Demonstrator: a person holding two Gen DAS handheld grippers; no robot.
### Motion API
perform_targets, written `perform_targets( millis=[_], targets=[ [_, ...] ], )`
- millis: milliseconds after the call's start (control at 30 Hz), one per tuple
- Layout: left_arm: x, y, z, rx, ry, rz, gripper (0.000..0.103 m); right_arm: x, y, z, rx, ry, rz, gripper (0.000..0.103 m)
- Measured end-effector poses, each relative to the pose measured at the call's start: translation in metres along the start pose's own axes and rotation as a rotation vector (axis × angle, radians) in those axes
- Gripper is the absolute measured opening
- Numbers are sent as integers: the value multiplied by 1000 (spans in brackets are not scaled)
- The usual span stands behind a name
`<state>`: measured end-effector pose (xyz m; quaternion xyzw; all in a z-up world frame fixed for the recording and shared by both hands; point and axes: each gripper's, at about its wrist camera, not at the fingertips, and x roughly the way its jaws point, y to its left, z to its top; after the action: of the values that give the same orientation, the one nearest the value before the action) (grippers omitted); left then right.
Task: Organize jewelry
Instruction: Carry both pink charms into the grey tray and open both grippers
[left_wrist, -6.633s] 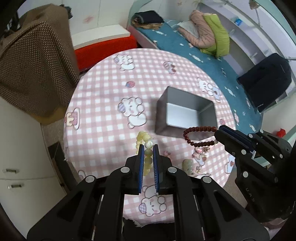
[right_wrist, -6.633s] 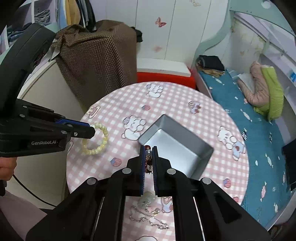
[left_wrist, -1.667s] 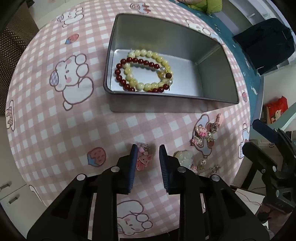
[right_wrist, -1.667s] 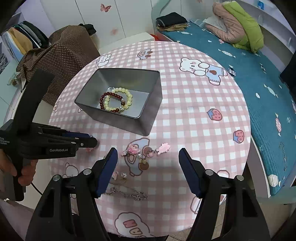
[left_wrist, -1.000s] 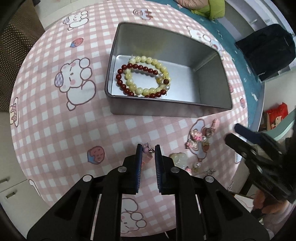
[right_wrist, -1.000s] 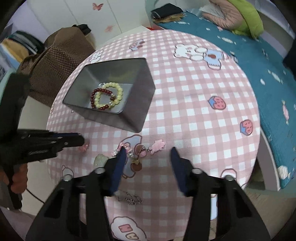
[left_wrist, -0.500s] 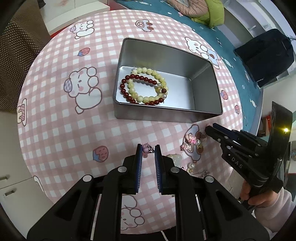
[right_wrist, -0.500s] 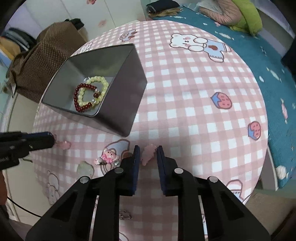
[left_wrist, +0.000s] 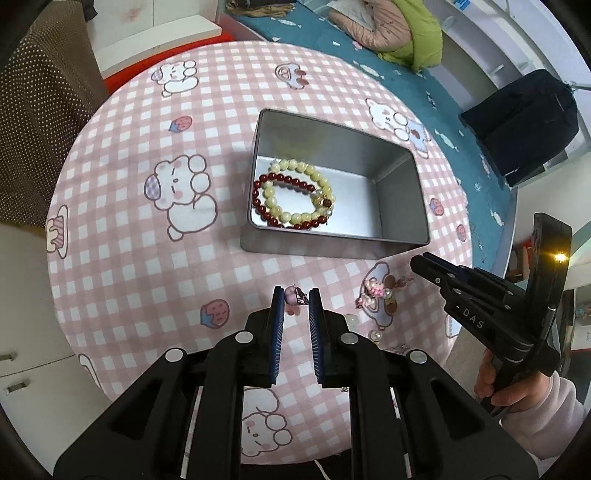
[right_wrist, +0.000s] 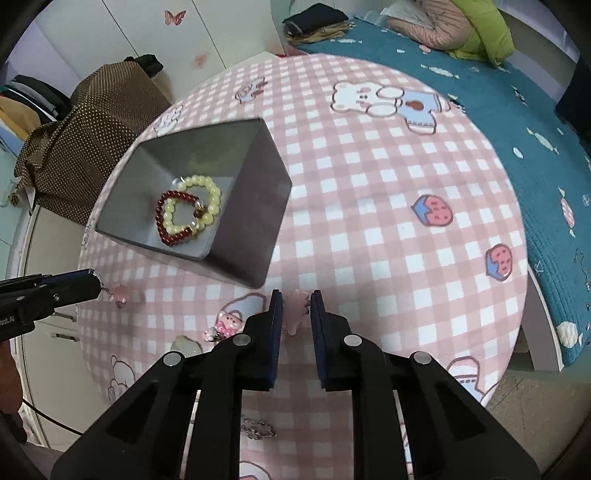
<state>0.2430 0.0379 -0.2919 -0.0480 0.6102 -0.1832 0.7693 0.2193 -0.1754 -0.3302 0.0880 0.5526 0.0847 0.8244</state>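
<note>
A grey metal tin (left_wrist: 400, 197) (right_wrist: 251, 225) stands on the pink checked round table (left_wrist: 129, 229). A red bead bracelet (left_wrist: 258, 206) and a cream bead bracelet (left_wrist: 295, 221) lie in it. My left gripper (left_wrist: 296, 292) is shut on a small pink charm (left_wrist: 291, 295), held above the table in front of the tin; it shows hanging in the right wrist view (right_wrist: 119, 293). My right gripper (right_wrist: 296, 295) is shut on a pink charm (right_wrist: 295, 308) just in front of the tin's near corner.
More trinkets lie on the table front: a pink bear charm (right_wrist: 229, 322), a pale green pendant (right_wrist: 184, 346), a silver chain (right_wrist: 256, 430). A brown dotted cloth (right_wrist: 92, 125) hangs at the left. A bed with a teal cover (right_wrist: 517, 122) lies beyond the table.
Both grippers closed on pink charms and lifted them off the table. The left gripper has risen and pulled back from the tin; the right has moved closer to the tin's corner.
</note>
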Motion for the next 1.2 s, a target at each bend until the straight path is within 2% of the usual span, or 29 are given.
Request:
perform_targets(
  millis=[333,667,867,1200],
  targets=[
    [-26,-19,12,55,-73,-32,14,-45,12,15,-12,-113,-7,14],
    [-55,-50,32,141,-152,-71,14,-81,25,44,-48,-234,11,14],
    [-53,-64,47,170,-157,-93,14,-84,31,51,-69,-246,24,14],
    [-26,-68,67,164,-109,-111,14,-76,32,57,-81,-219,48,14]
  ],
)
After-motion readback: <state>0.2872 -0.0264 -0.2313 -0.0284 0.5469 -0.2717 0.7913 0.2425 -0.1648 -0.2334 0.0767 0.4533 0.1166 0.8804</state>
